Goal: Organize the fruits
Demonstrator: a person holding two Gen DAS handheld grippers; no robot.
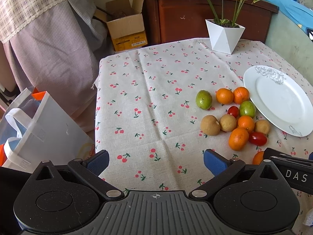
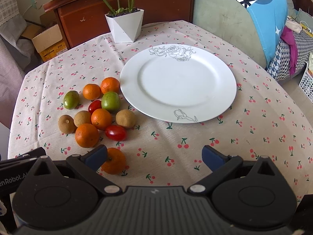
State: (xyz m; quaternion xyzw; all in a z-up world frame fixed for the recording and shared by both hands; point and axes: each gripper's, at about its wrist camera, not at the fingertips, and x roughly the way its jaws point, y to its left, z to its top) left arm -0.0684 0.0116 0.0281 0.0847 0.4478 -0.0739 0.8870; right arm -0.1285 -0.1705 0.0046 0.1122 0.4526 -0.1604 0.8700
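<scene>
A pile of small fruits lies on the cherry-print tablecloth left of a white plate (image 2: 215,90): several oranges (image 2: 86,135), two green fruits (image 2: 110,101), brown longans (image 2: 125,118) and two red tomatoes (image 2: 115,133). The plate holds nothing. One orange (image 2: 115,161) lies apart, just inside the left finger of my right gripper (image 2: 154,157), which is open and holds nothing. My left gripper (image 1: 156,161) is open and empty over bare cloth, left of the fruit pile (image 1: 238,139) and the plate (image 1: 281,101).
A white faceted plant pot (image 2: 125,27) stands at the table's far edge. A wooden cabinet (image 2: 121,2) and a cardboard box (image 1: 127,29) are behind the table. A white bag (image 1: 39,129) sits off the table's left edge. A cushioned seat (image 2: 244,19) is at the right.
</scene>
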